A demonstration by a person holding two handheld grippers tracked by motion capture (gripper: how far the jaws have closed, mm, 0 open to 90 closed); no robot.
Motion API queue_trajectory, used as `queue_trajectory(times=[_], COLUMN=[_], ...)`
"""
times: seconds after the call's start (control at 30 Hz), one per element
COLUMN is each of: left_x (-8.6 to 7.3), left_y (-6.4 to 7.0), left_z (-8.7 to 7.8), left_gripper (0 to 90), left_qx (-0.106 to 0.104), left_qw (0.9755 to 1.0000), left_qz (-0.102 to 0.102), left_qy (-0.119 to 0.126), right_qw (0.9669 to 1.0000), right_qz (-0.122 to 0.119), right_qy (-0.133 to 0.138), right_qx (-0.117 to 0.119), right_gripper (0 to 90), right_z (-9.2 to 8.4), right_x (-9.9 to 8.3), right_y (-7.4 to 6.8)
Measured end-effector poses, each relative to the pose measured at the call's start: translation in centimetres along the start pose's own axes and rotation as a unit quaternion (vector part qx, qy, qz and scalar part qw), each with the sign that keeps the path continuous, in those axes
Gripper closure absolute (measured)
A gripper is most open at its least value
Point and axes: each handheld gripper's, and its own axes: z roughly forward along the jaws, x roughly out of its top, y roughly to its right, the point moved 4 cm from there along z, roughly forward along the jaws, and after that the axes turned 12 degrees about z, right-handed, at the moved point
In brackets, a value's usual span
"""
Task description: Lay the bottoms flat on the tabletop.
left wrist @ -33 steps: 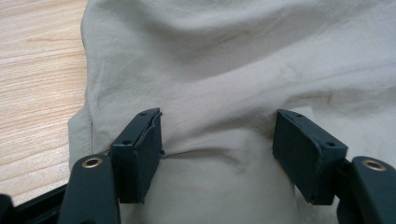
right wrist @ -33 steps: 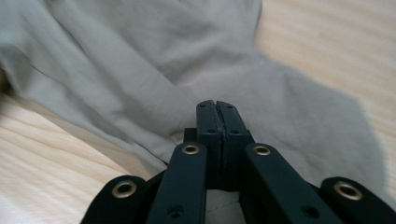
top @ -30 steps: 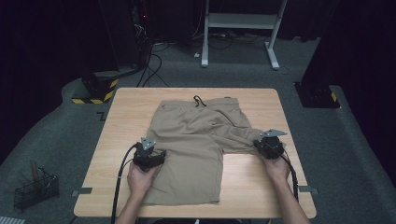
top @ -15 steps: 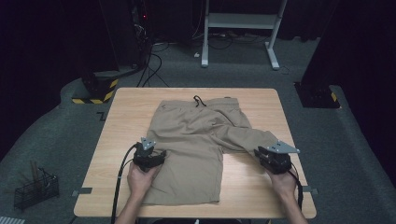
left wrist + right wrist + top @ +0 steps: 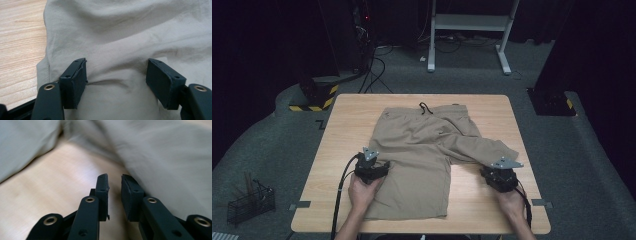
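Note:
Khaki shorts (image 5: 422,145) lie flat on the wooden table (image 5: 347,130), waistband at the far side, their right leg splayed out to the right. My left gripper (image 5: 372,161) rests on the near left leg, close to its outer seam. Its jaws stand wide and open, with a low hump of cloth (image 5: 125,37) between the pads (image 5: 116,80). My right gripper (image 5: 494,170) hovers over bare wood just short of the splayed leg's hem. Its jaws have just been opening. They stand a little apart with nothing between them (image 5: 115,187), and the cloth (image 5: 175,165) lies beyond and to the right.
On the floor to the left stands a wire basket (image 5: 249,202). Behind the table are a white desk frame (image 5: 472,30), loose cables and a black-and-yellow base (image 5: 314,97). A dark base (image 5: 552,100) sits off the far right corner. Bare wood shows around the shorts.
My right gripper has let go of the right leg's hem and drawn back toward the near edge, its jaws now slightly apart. The left gripper has kept still.

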Motion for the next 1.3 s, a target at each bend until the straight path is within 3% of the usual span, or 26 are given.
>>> queue_trajectory(times=[0.13, 0.23, 0.33, 0.47, 0.6, 0.67, 0.73, 0.83, 0.97, 1.2, 1.3], left_x=[0.0, 0.0, 0.0, 0.0, 0.0, 0.0, 0.0, 0.0, 0.0, 0.0, 0.0], left_y=[0.0, 0.0, 0.0, 0.0, 0.0, 0.0, 0.0, 0.0, 0.0, 0.0, 0.0], left_z=[0.0, 0.0, 0.0, 0.0, 0.0, 0.0, 0.0, 0.0, 0.0, 0.0, 0.0], left_gripper=[32.9, 32.9, 32.9, 33.0, 33.0, 32.9, 32.9, 32.9, 32.9, 32.9, 32.9], left_qx=[0.0, 0.0, 0.0, -0.001, -0.001, 0.0, 0.0, 0.0, 0.0, 0.0, 0.0], left_qw=[1.0, 1.0, 1.0, 1.0, 1.0, 1.0, 1.0, 1.0, 1.0, 1.0, 1.0], left_qz=[0.0, 0.0, 0.0, 0.0, 0.0, 0.0, 0.0, 0.0, 0.0, 0.0, 0.0], left_qy=[0.001, 0.001, 0.0, 0.001, 0.0, 0.0, 0.0, 0.0, 0.001, 0.001, 0.001], right_qw=[0.9994, 0.9987, 0.9977, 0.9971, 0.9974, 0.9978, 0.9988, 0.9993, 0.9986, 0.9999, 0.9998], right_qz=[0.013, 0.016, 0.035, 0.056, 0.059, 0.049, 0.025, -0.013, -0.052, -0.016, 0.003], right_qy=[0.019, 0.015, 0.003, -0.01, 0.012, 0.034, 0.041, 0.031, 0.002, 0.006, -0.008], right_qx=[-0.025, -0.046, -0.057, -0.049, -0.041, -0.028, -0.011, 0.018, 0.006, 0.001, 0.016], right_gripper=[74.8, 75.4, 75.1, 71.7, 66.8, 67.5, 72.0, 80.8, 84.3, 76.7, 71.0], right_z=[0.2, 1.6, 3.2, 4.1, 2.4, 1.1, 0.2, -0.5, 0.3, 2.1, 2.9], right_x=[2.3, 3.7, 3.7, 3.2, 3.6, 3.7, 3.4, 2.4, 1.3, 1.9, 1.7], right_y=[1.5, 2.5, 3.7, 4.5, 4.1, 3.2, 2.2, 0.7, -0.2, 1.2, 1.5])
